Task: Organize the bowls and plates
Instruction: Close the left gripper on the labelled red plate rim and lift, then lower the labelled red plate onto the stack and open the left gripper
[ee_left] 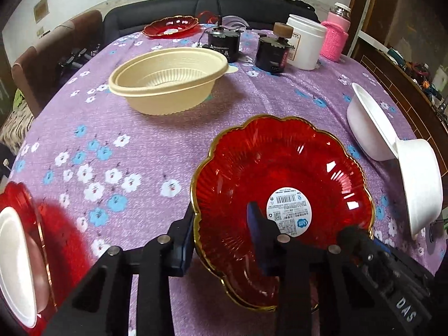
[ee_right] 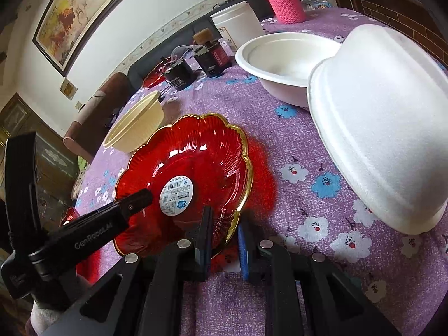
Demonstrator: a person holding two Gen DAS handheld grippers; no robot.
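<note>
A red scalloped plate with a gold rim and a round label (ee_left: 282,196) (ee_right: 184,182) sits near the table's front. My left gripper (ee_left: 224,240) straddles its near-left rim, jaws apart. My right gripper (ee_right: 222,238) straddles its near-right rim with a small gap. The left gripper's finger (ee_right: 134,203) lies over the plate in the right wrist view. A cream bowl (ee_left: 168,81) (ee_right: 134,123) stands behind. Two white foam bowls are at the right, one upright (ee_right: 280,61) (ee_left: 369,128), one leaning on it (ee_right: 383,123) (ee_left: 420,179). Another red plate (ee_left: 170,26) is far back.
A red plate holding a white bowl (ee_left: 16,266) is at the left edge. Two black jars (ee_left: 224,42) (ee_left: 273,53), a white tub (ee_left: 305,42) and a pink-sleeved bottle (ee_left: 334,36) stand at the back of the purple flowered tablecloth (ee_left: 112,145). A chair (ee_left: 56,53) is beyond.
</note>
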